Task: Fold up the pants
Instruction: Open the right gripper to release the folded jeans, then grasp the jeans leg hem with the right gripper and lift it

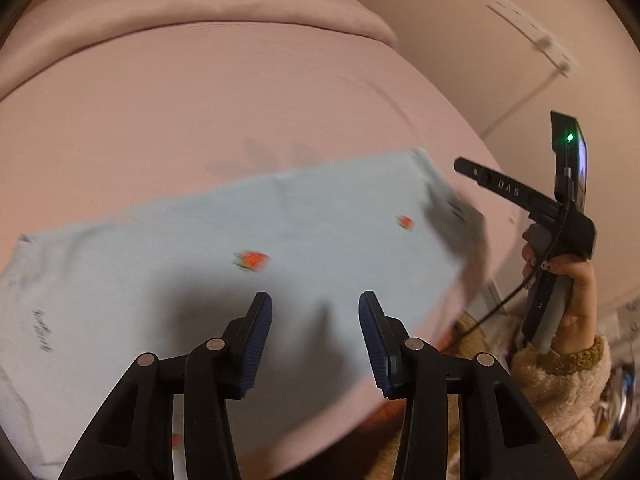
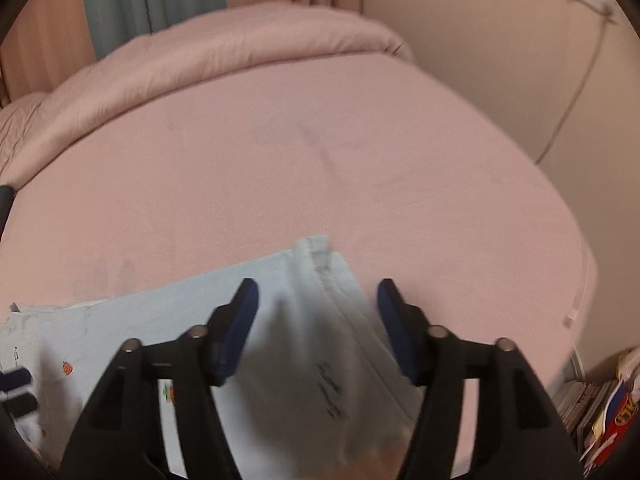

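A wide bed (image 2: pixel 320 152) covered by a smooth pink sheet is seen, with a bunched pink duvet (image 2: pixel 224 44) along its far edge. The pale blue pants with small red fruit prints (image 1: pixel 224 280) are spread flat along the bed's near edge, one end reaching its near right corner. Above them the left claw (image 1: pixel 316 336) is held with jaws apart, nothing clamped. The right claw (image 2: pixel 318 328) is likewise parted, the blurred cloth lying loose between its pads.
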The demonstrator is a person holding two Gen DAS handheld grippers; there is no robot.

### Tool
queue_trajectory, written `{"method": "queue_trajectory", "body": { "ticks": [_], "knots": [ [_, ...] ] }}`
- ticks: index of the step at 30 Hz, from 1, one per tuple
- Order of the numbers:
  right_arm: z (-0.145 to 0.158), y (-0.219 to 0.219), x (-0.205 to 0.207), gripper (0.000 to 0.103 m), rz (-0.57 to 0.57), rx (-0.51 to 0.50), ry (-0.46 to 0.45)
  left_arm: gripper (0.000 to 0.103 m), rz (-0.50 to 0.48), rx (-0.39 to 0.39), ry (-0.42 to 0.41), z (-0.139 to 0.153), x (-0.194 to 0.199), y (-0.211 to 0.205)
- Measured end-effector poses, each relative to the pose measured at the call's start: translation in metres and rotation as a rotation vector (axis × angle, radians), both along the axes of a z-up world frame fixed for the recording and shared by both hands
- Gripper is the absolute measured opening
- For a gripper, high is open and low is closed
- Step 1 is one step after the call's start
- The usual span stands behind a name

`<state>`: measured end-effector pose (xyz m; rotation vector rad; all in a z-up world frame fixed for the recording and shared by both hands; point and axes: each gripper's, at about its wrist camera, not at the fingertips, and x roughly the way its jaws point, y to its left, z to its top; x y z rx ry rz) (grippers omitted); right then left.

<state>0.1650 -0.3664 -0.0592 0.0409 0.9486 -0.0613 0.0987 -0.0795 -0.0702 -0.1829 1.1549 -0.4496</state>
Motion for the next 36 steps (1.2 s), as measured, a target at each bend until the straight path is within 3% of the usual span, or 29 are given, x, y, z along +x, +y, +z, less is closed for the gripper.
{"method": "queue_trajectory", "body": {
  "ticks": [3, 8, 17, 21, 24, 25, 27, 29, 32, 36],
  "knots": [
    [0.007, -0.016, -0.026, 0.076, -0.051, 0.018, -0.027, 0.045, -0.044, 0.003, 0.016, -0.011, -0.007, -0.010],
    [-0.003, -0.042, -0.060, 0.078, -0.110, 0.136, -0.012, 0.045, -0.051, 0.036, 0.161, -0.055, 0.001, -0.021],
    [-0.052, -0.061, -0.076, 0.076, -0.139, 0.413, 0.058, 0.045, -0.030, 0.063, 0.115, -0.051, -0.008, -0.024],
    [-0.067, -0.059, -0.070, 0.057, -0.185, 0.476, 0.045, 0.045, -0.031, 0.006, 0.132, -0.047, -0.007, -0.018],
    [-0.068, -0.055, -0.061, 0.011, -0.177, 0.527, 0.037, 0.045, -0.042, -0.046, 0.169, -0.038, 0.003, -0.020],
    [-0.066, -0.052, -0.060, 0.008, -0.167, 0.538, 0.031, 0.046, -0.045, -0.070, 0.187, -0.032, 0.011, -0.023],
    [-0.054, -0.040, -0.062, 0.008, -0.127, 0.462, 0.003, 0.054, -0.051, -0.108, 0.199, -0.013, 0.026, -0.034],
    [-0.041, -0.028, -0.068, 0.008, -0.082, 0.435, -0.044, 0.069, -0.056, -0.141, 0.172, 0.007, 0.039, -0.046],
    [-0.025, -0.010, -0.076, 0.007, 0.011, 0.454, -0.101, 0.074, -0.071, -0.181, 0.122, 0.033, 0.061, -0.071],
    [-0.019, 0.010, -0.082, 0.007, 0.098, 0.405, -0.104, 0.074, -0.072, -0.175, 0.174, 0.033, 0.096, -0.109]
  ]
}}
